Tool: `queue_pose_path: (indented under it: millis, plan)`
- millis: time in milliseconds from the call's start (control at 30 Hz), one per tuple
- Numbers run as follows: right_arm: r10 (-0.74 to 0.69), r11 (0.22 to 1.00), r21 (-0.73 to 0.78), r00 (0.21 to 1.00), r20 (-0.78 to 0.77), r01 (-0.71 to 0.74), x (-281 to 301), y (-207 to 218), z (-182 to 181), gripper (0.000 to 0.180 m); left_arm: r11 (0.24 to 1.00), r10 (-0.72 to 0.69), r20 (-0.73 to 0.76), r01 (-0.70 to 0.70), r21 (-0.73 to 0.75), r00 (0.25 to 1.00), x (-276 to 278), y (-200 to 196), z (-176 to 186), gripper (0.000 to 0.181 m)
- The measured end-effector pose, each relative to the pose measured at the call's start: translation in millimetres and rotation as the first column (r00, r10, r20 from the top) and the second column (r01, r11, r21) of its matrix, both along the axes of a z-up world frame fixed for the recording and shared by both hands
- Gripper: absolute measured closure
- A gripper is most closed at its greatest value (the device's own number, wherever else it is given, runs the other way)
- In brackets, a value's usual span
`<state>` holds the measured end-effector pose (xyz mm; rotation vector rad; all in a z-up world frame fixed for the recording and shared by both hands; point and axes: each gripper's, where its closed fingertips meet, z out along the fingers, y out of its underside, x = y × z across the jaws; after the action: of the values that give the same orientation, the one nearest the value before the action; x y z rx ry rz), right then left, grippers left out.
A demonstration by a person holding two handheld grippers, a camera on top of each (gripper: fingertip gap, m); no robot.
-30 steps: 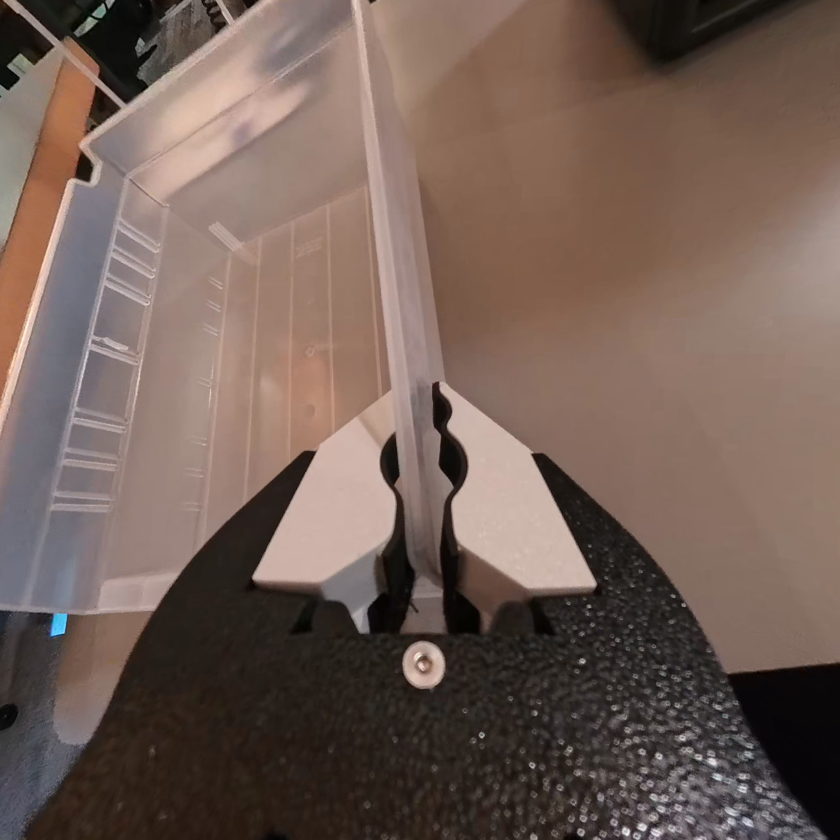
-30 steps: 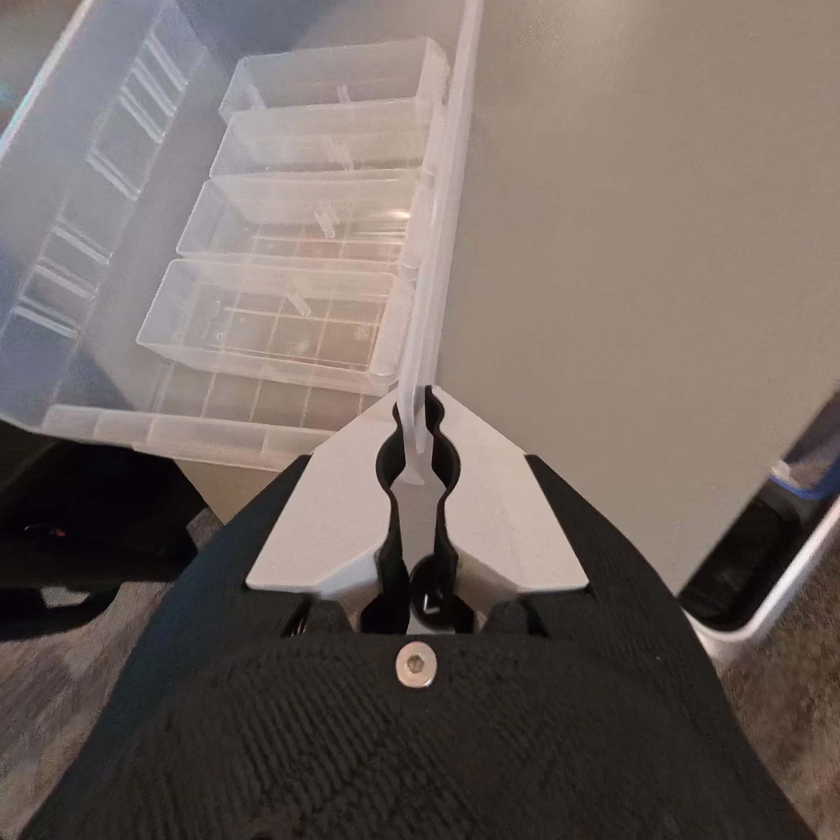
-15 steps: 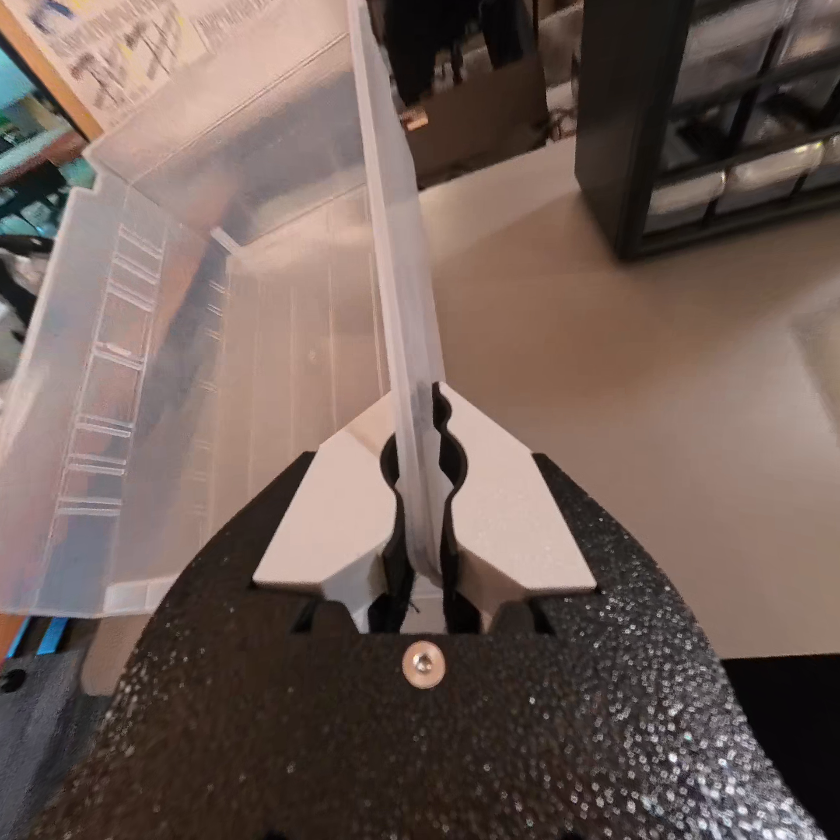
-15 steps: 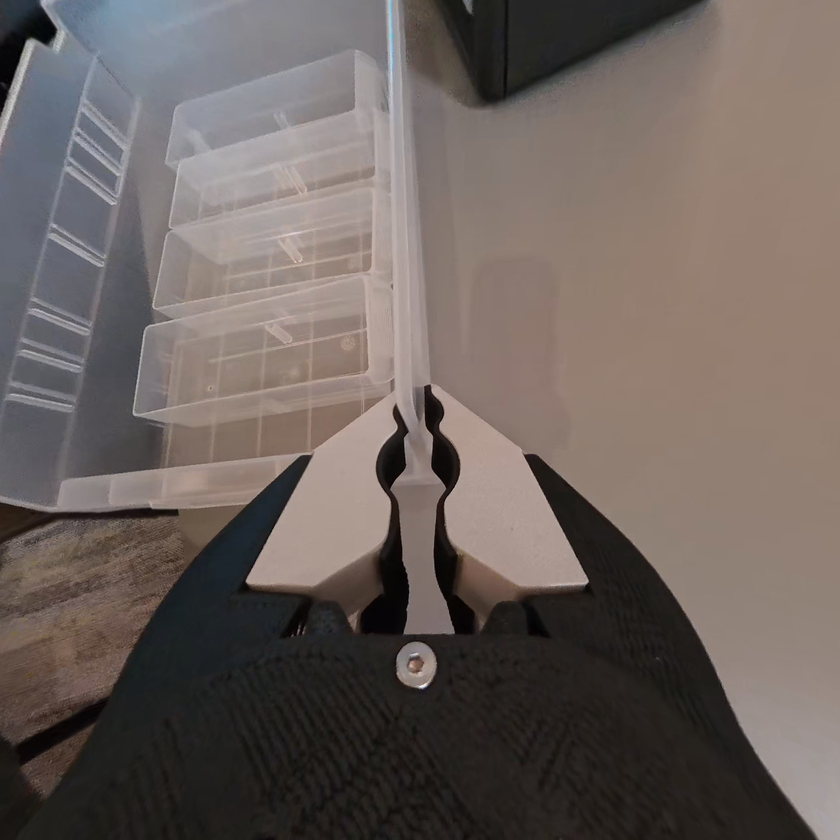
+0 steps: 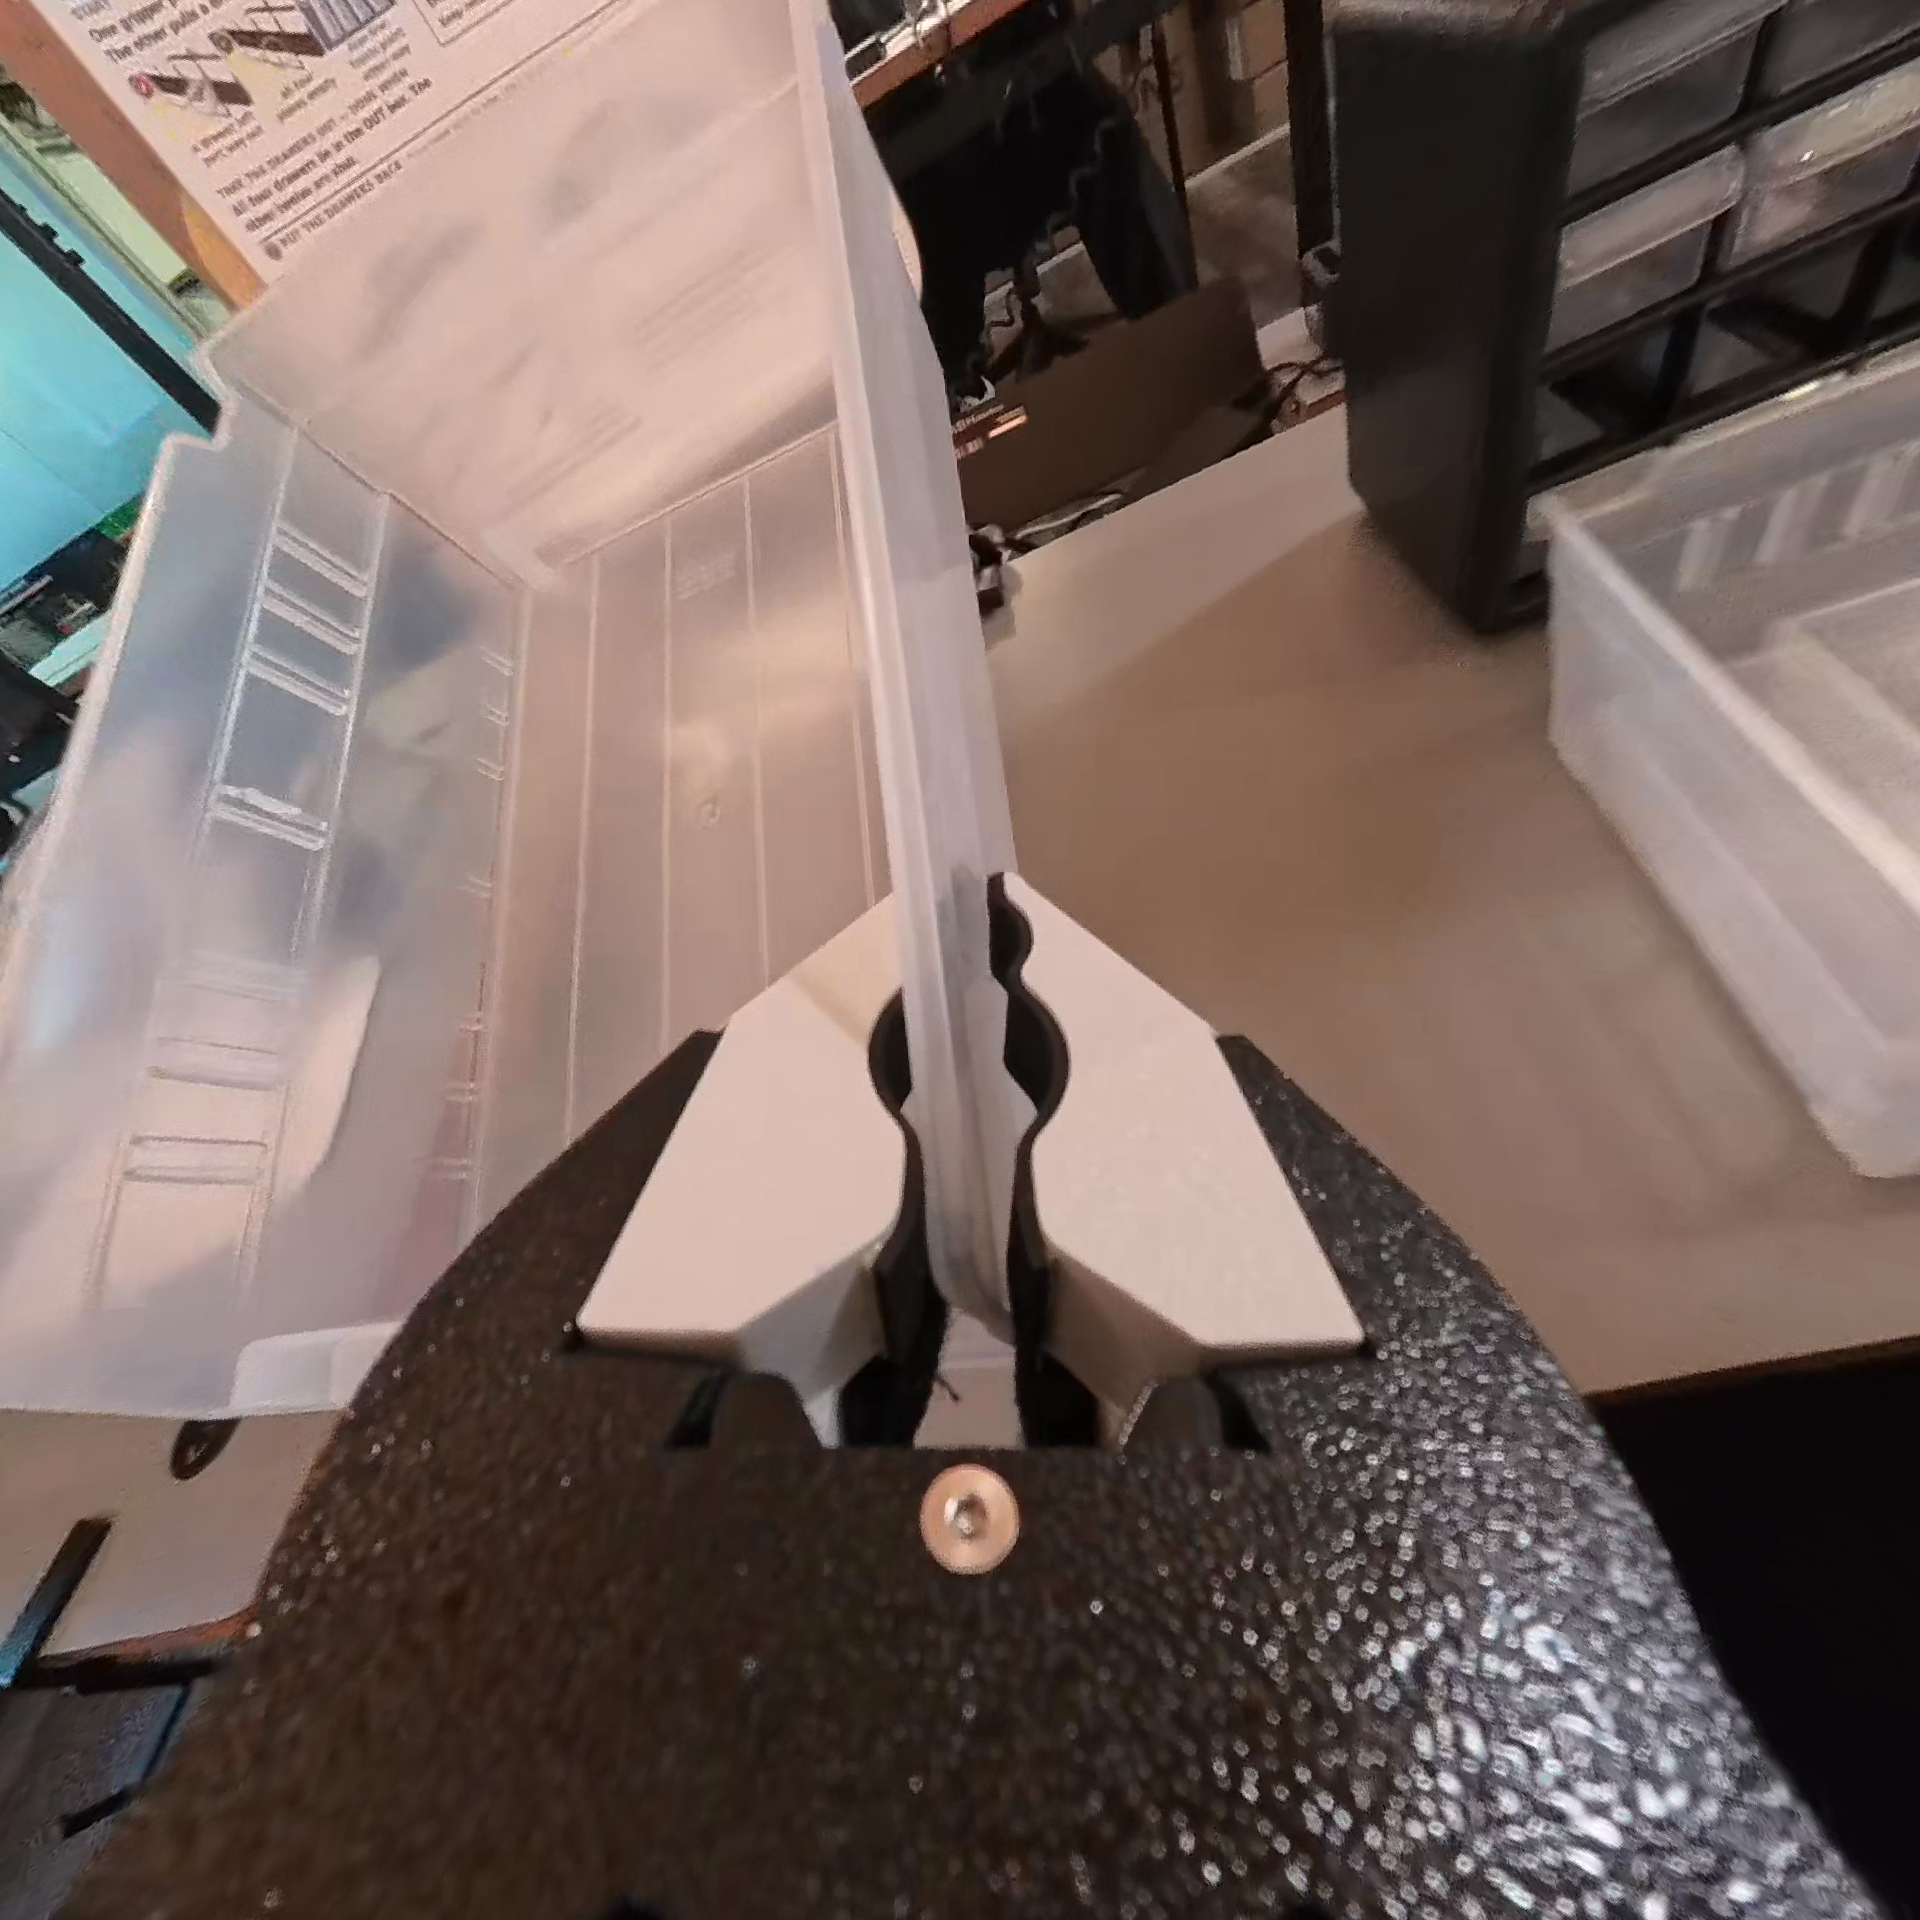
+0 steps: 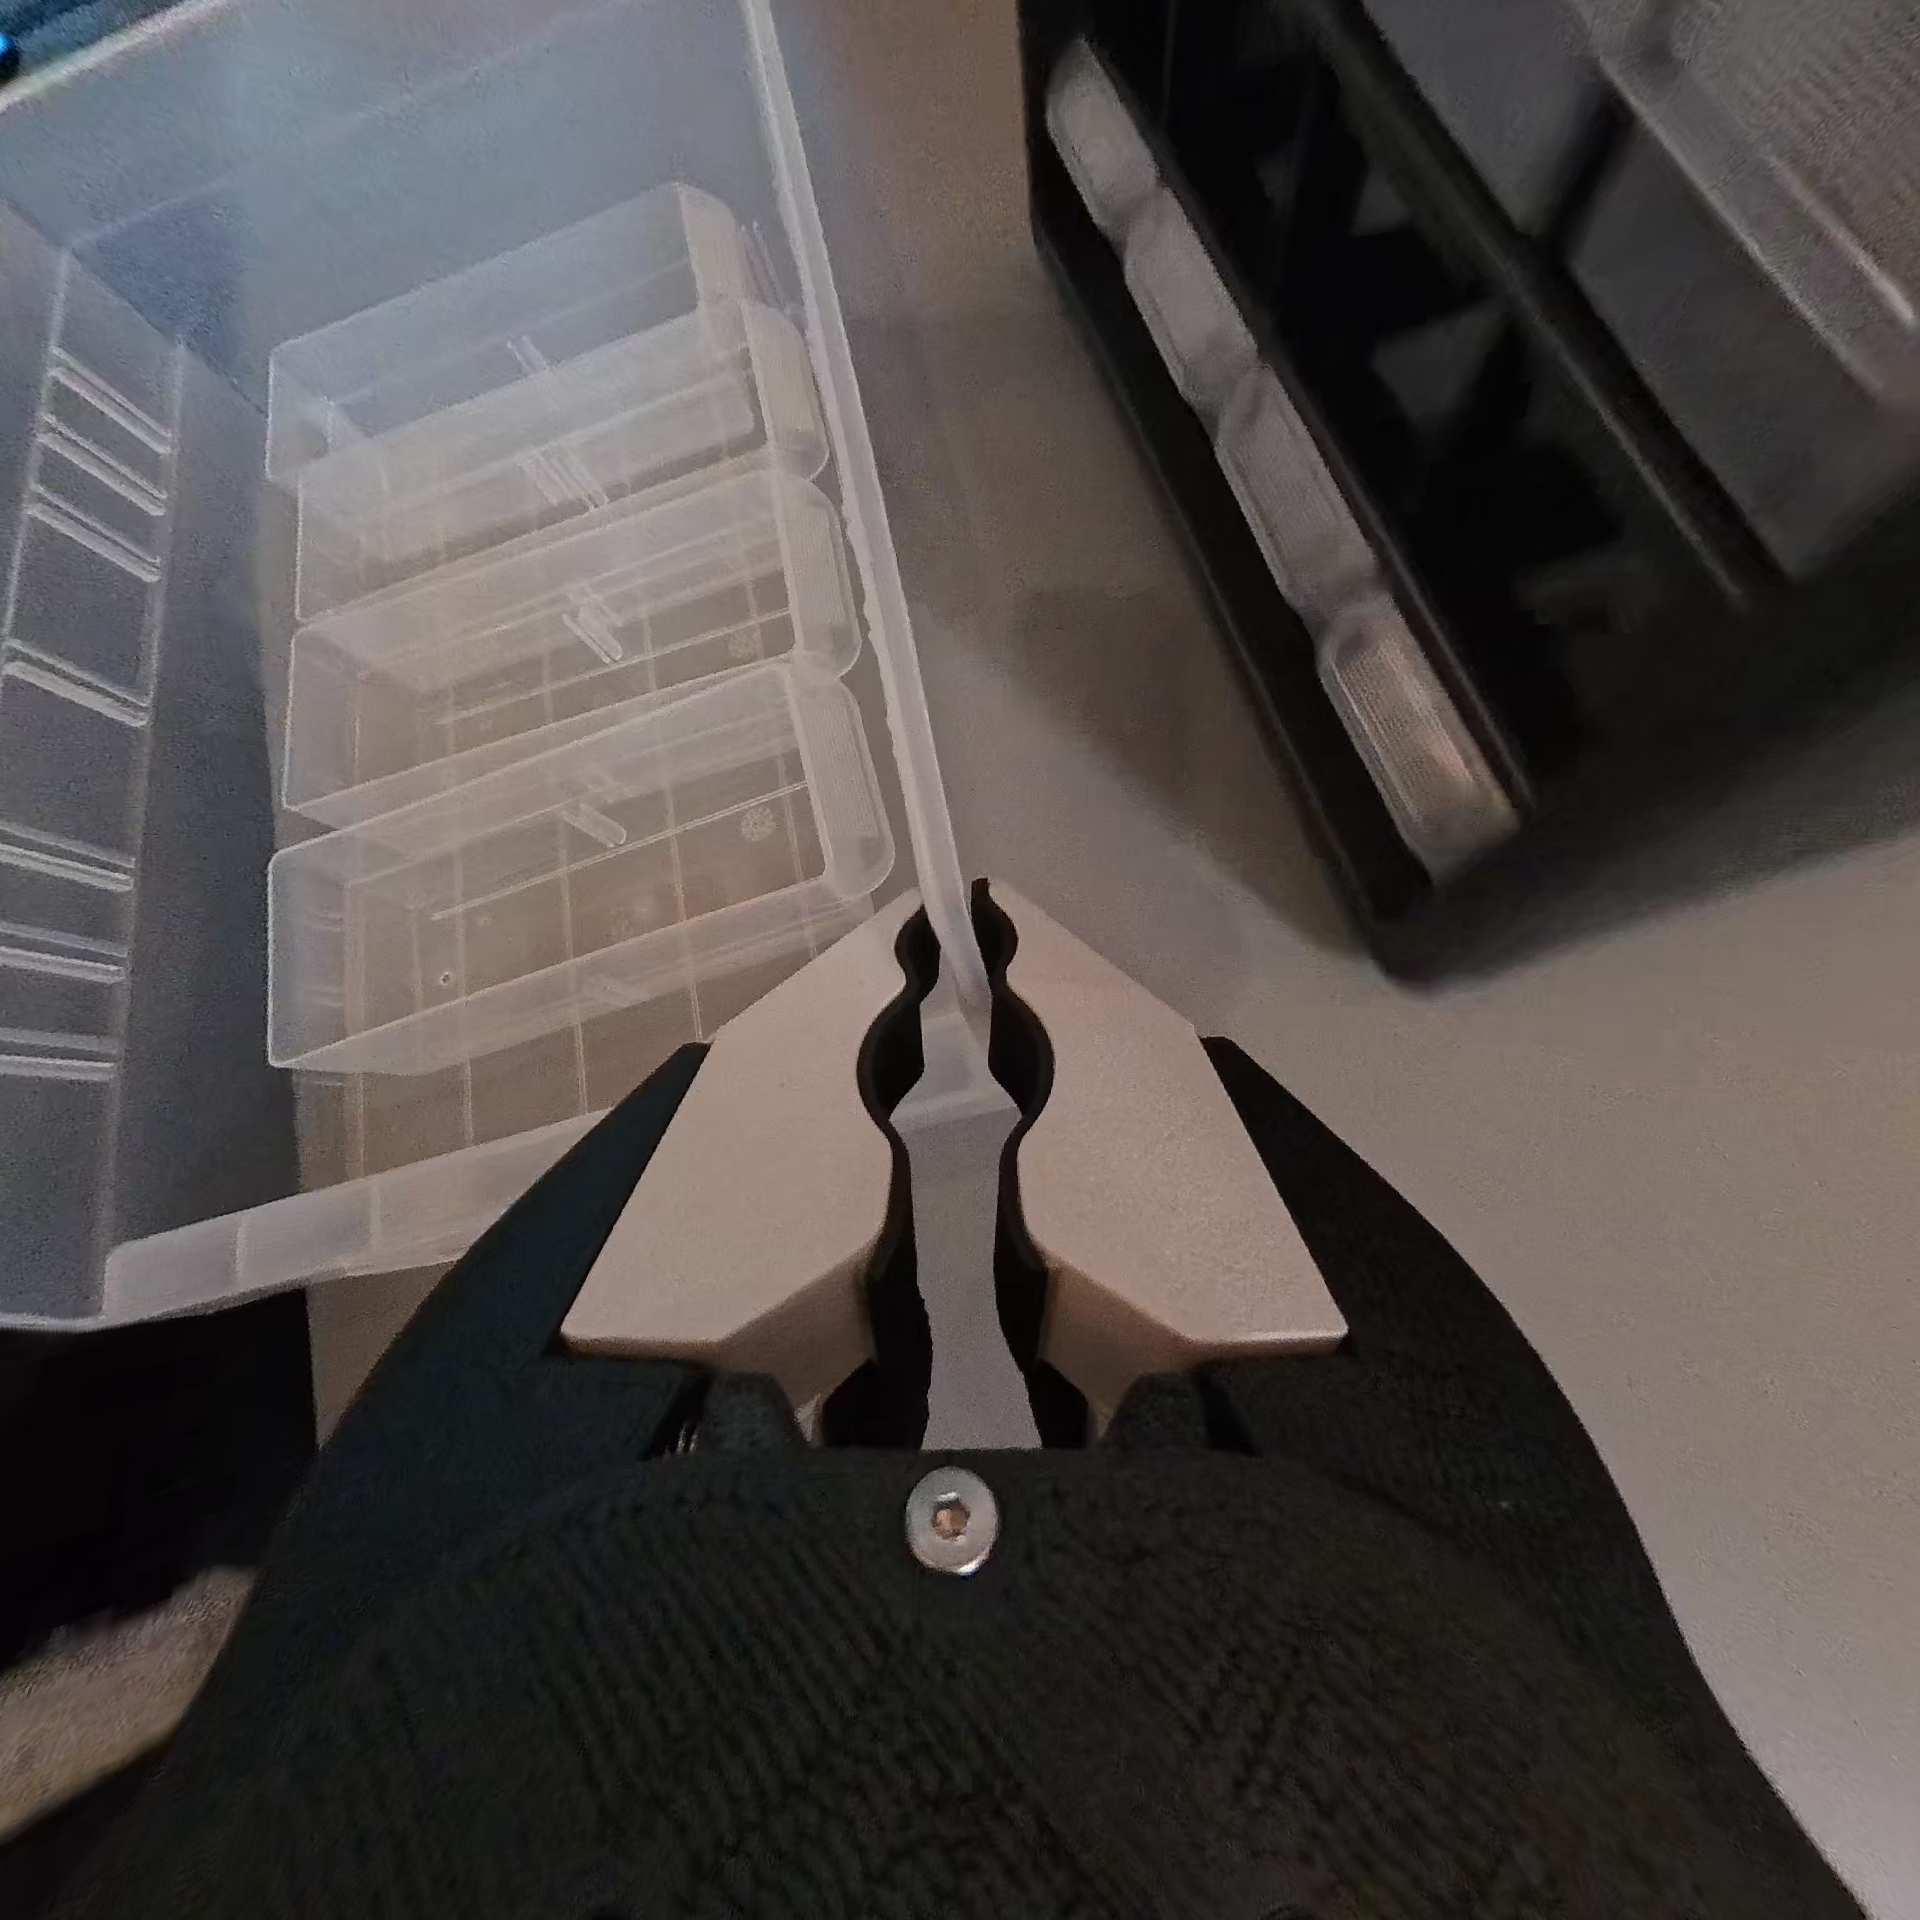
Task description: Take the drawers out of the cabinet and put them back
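My left gripper (image 5: 956,894) is shut on the right wall of an empty clear plastic bin (image 5: 623,727), which it holds up over the table's left part. My right gripper (image 6: 951,899) is shut on the near end of the right wall of a second clear bin (image 6: 125,727). Several small clear drawers (image 6: 571,748) lie side by side in that bin. The black drawer cabinet (image 6: 1351,520) stands on the table to the right of this bin, with some drawers in its slots. The cabinet also shows in the left wrist view (image 5: 1455,312), at the upper right.
The beige table (image 6: 1455,1247) is bare between the bin and the cabinet. In the left wrist view a clear bin (image 5: 1662,748) sits at the right, in front of the cabinet. A printed sheet (image 5: 312,104) and shelves are beyond the table's far edge.
Both bins have moved along the table towards the cabinet, which has come into both views. Both grips stay the same.
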<state>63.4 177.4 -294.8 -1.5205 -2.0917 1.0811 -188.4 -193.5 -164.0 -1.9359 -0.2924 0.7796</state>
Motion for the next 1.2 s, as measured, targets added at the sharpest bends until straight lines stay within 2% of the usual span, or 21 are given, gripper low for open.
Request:
queue_pose_path:
  millis: [133, 267, 467, 500, 567, 667, 767, 833, 900, 1000, 1067, 1133, 1200]
  plan:
    - [-0.053, 0.998, 0.040, 0.996, -0.069, 0.056, -57.6, -40.5, 7.7, 0.175, 1.000, -0.021, 0.004, 0.021, 0.013, 1.000, -8.1, -17.3, 3.4, 0.177]
    - [-0.191, 0.978, 0.063, 0.973, -0.133, 0.200, -111.6, -72.6, 16.5, 0.176, 0.999, -0.022, -0.001, 0.022, 0.028, 1.000, -19.2, -31.0, 11.2, 0.177]
    - [-0.484, 0.875, -0.091, 0.847, -0.219, 0.476, -177.6, -108.9, 18.4, 0.177, 0.999, -0.026, -0.040, 0.027, 0.045, 0.999, -29.3, -38.1, 22.6, 0.177]
    - [-0.501, 0.865, -0.128, 0.832, -0.239, 0.484, -185.7, -119.5, 21.2, 0.169, 0.998, -0.029, -0.040, 0.031, 0.057, 0.999, -29.1, -37.6, 25.0, 0.177]
    - [-0.466, 0.883, -0.204, 0.843, -0.269, 0.422, -199.2, -152.2, 30.5, 0.156, 0.996, -0.038, -0.040, 0.041, 0.078, 0.998, -27.3, -35.6, 29.5, 0.177]
    - [-0.328, 0.938, -0.223, 0.888, -0.322, 0.265, -213.1, -200.3, 42.2, 0.150, 0.994, -0.053, -0.045, 0.058, 0.097, 0.998, -20.6, -28.7, 35.9, 0.177]
    - [-0.245, 0.963, -0.203, 0.882, -0.403, 0.175, -213.0, -218.2, 58.1, 0.143, 0.984, -0.079, -0.043, 0.085, 0.154, 0.996, -5.3, -14.1, 45.6, 0.177]
    - [-0.253, 0.965, -0.196, 0.813, -0.525, 0.174, -197.0, -208.9, 85.4, 0.140, 0.976, -0.121, -0.050, 0.128, 0.177, 0.991, 11.2, -0.8, 51.7, 0.177]
    - [-0.272, 0.962, -0.165, 0.705, -0.655, 0.217, -166.5, -188.4, 117.2, 0.139, 0.964, -0.184, -0.067, 0.194, 0.180, 0.981, 31.9, 16.7, 57.4, 0.177]
    - [-0.301, 0.923, -0.098, 0.540, -0.786, 0.372, -101.1, -143.8, 153.3, 0.141, 0.929, -0.312, -0.099, 0.325, 0.177, 0.945, 70.7, 53.3, 67.7, 0.177]
    - [-0.343, 0.837, -0.066, 0.428, -0.836, 0.543, -47.8, -101.7, 166.2, 0.143, 0.884, -0.417, -0.116, 0.432, 0.180, 0.902, 103.3, 84.7, 75.3, 0.177]
    - [-0.385, 0.702, -0.055, 0.314, -0.868, 0.710, 11.4, -56.4, 173.1, 0.143, 0.815, -0.537, -0.130, 0.553, 0.176, 0.833, 141.0, 119.2, 80.8, 0.177]
    - [-0.402, 0.608, -0.078, 0.221, -0.888, 0.790, 67.4, -22.8, 177.4, 0.143, 0.724, -0.659, -0.131, 0.672, 0.156, 0.741, 178.7, 154.2, 82.6, 0.177]
